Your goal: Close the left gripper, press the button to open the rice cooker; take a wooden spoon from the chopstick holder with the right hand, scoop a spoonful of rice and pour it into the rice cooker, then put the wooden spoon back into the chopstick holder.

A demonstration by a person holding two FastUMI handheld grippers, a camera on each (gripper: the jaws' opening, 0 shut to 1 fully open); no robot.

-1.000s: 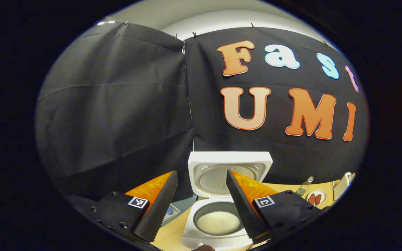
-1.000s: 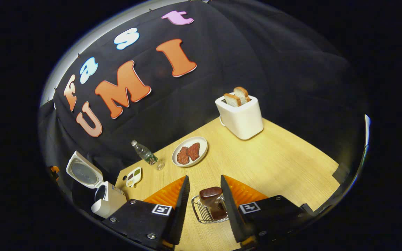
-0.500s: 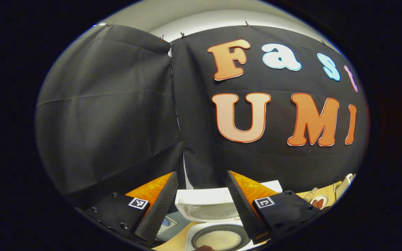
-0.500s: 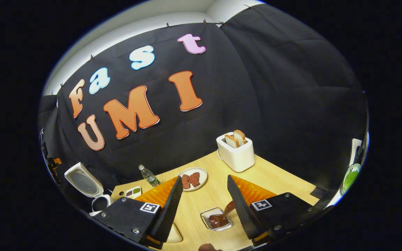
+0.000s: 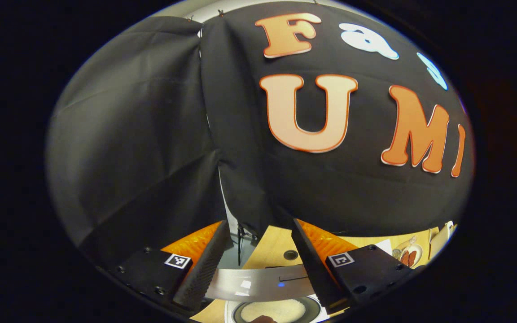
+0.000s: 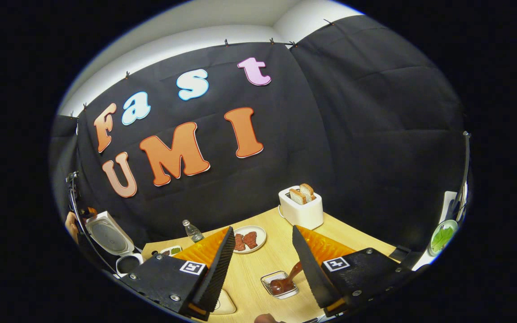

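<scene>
The left gripper (image 5: 258, 251) hangs over the rice cooker (image 5: 269, 296) with its fingers spread wide and holding nothing; the cooker's lid edge lies across the gap between them, and below it the pot shows white rice (image 5: 274, 310). In the right gripper view the cooker (image 6: 117, 244) stands at the far left of the wooden table (image 6: 352, 233) with its lid tilted up. The right gripper (image 6: 262, 260) is also wide and empty, poised above the table. Near its fingers the wooden spoon (image 6: 285, 280) rests bowl-down in the wire chopstick holder (image 6: 280, 285), handle leaning toward the right finger. Judged from this, the spoon is back in place and the task looks close to done. The risk lies at the cooker: the left gripper sits very close to the lid, so a careless drop or sideways swing could knock it shut or shove the cooker. On the right, a low sweep could catch the slanted handle and tip the light holder. A plate of meat (image 6: 247, 238), a water bottle (image 6: 192, 231) and a toaster (image 6: 301, 208) stand farther off.
</scene>
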